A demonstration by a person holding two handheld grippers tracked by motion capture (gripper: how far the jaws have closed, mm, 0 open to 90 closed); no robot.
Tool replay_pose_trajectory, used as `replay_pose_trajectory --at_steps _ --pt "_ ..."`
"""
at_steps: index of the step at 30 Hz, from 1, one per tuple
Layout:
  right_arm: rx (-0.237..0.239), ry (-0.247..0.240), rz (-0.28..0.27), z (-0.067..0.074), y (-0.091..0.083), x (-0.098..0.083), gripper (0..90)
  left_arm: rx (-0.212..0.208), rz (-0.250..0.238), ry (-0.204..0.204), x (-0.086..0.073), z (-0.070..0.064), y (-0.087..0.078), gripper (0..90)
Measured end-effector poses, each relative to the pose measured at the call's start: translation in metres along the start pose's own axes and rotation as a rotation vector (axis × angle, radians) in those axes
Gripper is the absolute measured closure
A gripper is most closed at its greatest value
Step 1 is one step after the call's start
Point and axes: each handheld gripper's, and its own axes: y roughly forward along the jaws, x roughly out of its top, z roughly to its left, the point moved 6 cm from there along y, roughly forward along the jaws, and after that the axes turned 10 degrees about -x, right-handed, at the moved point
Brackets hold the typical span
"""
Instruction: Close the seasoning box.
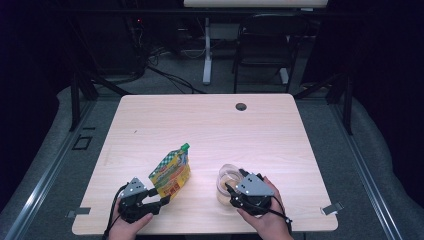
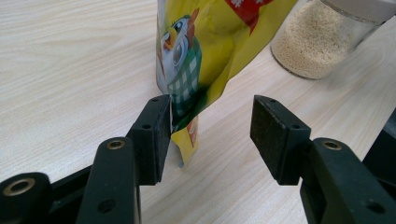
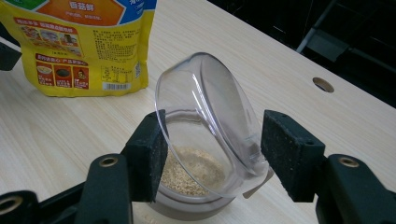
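A clear jar (image 3: 196, 177) holding a shallow layer of pale grains is seen at the near right of the table (image 1: 260, 125), its transparent flip lid (image 3: 210, 126) swung up and tilted back on its hinge. The jar is bracketed by the jaws of the right gripper (image 3: 210, 154), which are spread; the left pad looks to be against the jar's rim, while the right pad stands just beside the lid, so a firm pinch cannot be confirmed.

Just to its left a yellow spouted pouch (image 1: 171, 172) is stood upright, green cap on top. The jaws of the left gripper (image 2: 210, 135) are spread around the pouch's lower corner, one pad against it, the other apart.

For the step to go well, the pouch should probably be pinched higher on its body, so that it is not folded when lifted, and the jar should be steadied with the lid kept clear of the pour.

Both things are placed near the table's front edge; ample bare surface is left behind and to either side.
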Motion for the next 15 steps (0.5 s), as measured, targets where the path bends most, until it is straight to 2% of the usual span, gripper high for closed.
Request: replay_pose_trajectory --at_steps 7,15 --pt "0.0 -0.015 -0.006 0.004 -0.001 0.001 40.6 0.0 0.0 -0.002 0.0 -0.001 0.0 48.1" --pt "0.026 -0.024 -0.01 0.011 -0.002 0.003 39.5 0.0 -0.003 -0.003 0.0 -0.001 0.0 48.0"
